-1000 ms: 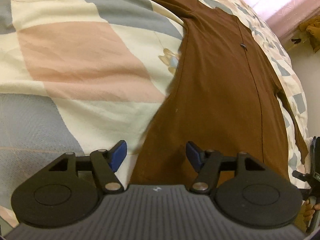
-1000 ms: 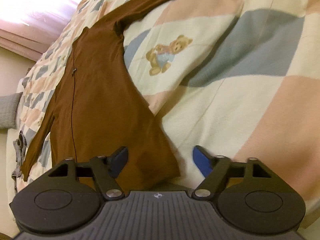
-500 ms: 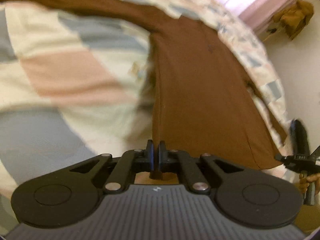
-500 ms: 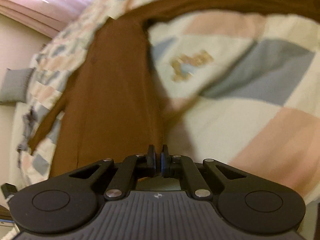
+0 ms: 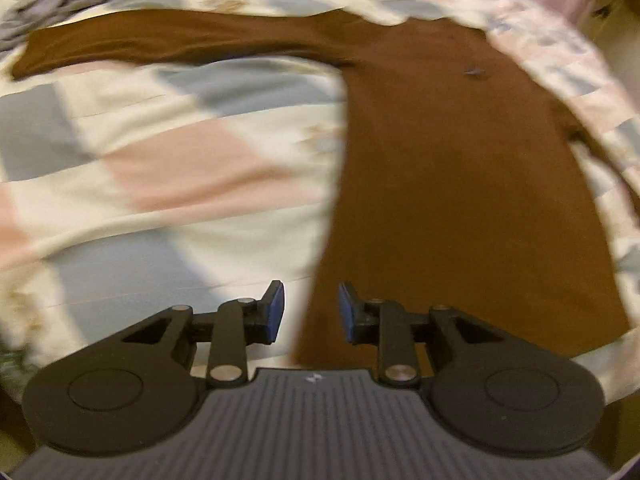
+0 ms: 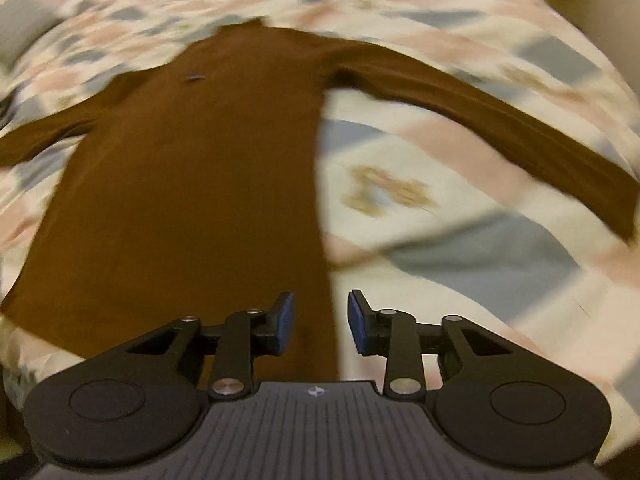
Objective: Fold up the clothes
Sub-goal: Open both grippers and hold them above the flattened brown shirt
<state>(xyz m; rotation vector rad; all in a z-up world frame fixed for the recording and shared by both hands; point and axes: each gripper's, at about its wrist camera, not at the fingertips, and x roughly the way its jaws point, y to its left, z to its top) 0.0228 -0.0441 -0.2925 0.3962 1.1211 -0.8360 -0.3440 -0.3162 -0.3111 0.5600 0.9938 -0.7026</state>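
Here, a brown shirt (image 6: 192, 184) is spread flat on the bed (image 6: 460, 248), hem at the near edge, sleeves stretched sideways. The bed is covered by a patchwork quilt (image 5: 168, 168). Left gripper (image 5: 311, 312) and right gripper (image 6: 321, 322) are held apart over the hem corners.

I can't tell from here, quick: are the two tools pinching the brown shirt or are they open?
Left tool: open, holding nothing; the brown shirt lies flat on the bed.
Right tool: open, holding nothing.
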